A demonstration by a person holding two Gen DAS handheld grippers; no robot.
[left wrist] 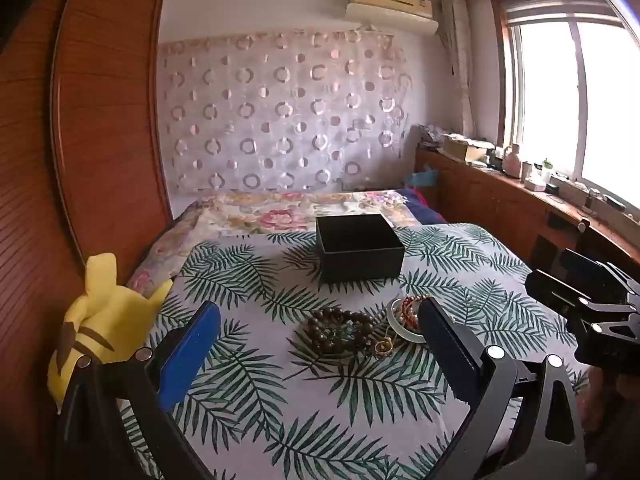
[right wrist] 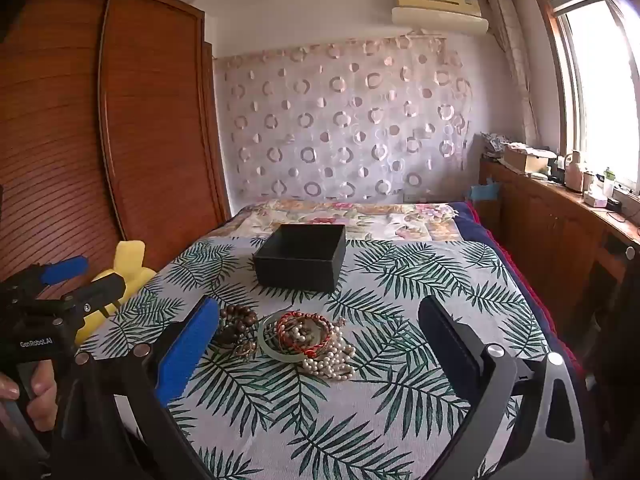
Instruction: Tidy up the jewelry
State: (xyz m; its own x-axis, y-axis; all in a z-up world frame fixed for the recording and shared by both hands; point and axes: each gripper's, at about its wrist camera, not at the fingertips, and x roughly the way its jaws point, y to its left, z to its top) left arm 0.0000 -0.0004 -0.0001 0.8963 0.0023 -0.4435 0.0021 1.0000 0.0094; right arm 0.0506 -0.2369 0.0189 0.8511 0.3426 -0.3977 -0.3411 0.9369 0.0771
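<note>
A heap of jewelry lies on the leaf-print cloth [right wrist: 400,280]: dark wooden beads [right wrist: 236,324] [left wrist: 336,328], a pale jade bangle [right wrist: 269,346] [left wrist: 400,330], red cord bracelets [right wrist: 304,328], a pearl strand [right wrist: 328,360] and a gold ring [left wrist: 384,346]. Behind it stands an open black box [left wrist: 358,246] [right wrist: 300,258], whose inside is hidden. My left gripper [left wrist: 320,344] hovers open just short of the heap. My right gripper [right wrist: 320,344] is open too, with the heap ahead between its fingers. Neither touches anything.
A yellow plush toy [left wrist: 108,312] sits at the table's left edge, beside a wooden wardrobe [left wrist: 100,120]. A bed with a floral cover [left wrist: 280,212] lies behind the table. A cluttered wooden counter [left wrist: 520,196] runs under the window on the right. A hand [right wrist: 36,396] holds the left gripper's handle.
</note>
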